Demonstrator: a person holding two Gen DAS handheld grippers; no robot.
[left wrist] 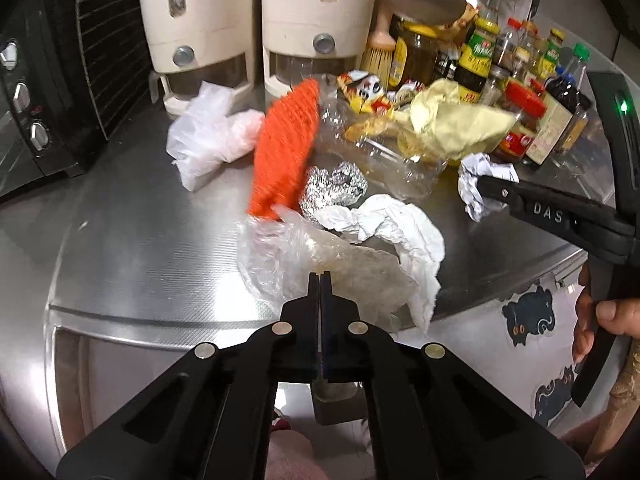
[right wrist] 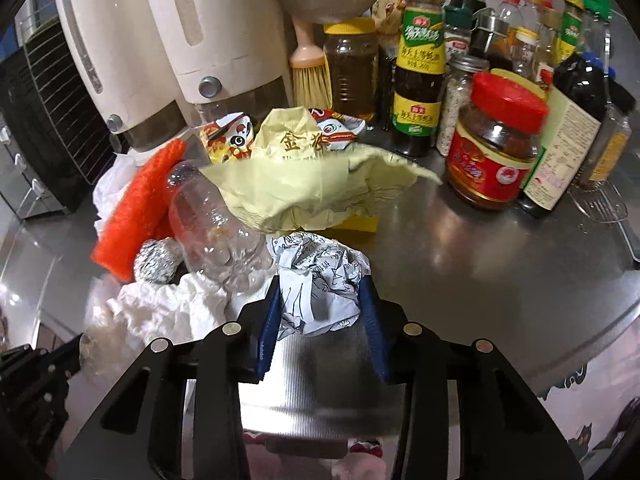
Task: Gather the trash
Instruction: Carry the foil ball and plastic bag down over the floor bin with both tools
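Crumpled printed paper (right wrist: pixel 318 280) sits between the blue pads of my right claw (right wrist: pixel 320 300), at the near edge of the trash pile on the steel counter (right wrist: pixel 500 280). Both pads press its sides; the claw is partly closed, gripping it. My left claw (left wrist: pixel 321 280) is pinched closed on the edge of a clear plastic bag (left wrist: pixel 288 252), beside white tissue (left wrist: pixel 400 232). Behind lie foil ball (left wrist: pixel 336 188), orange netting (left wrist: pixel 288 148) and clear bottle (right wrist: pixel 208 220). Yellow wrapper (right wrist: pixel 312 184) and netting are motion-blurred.
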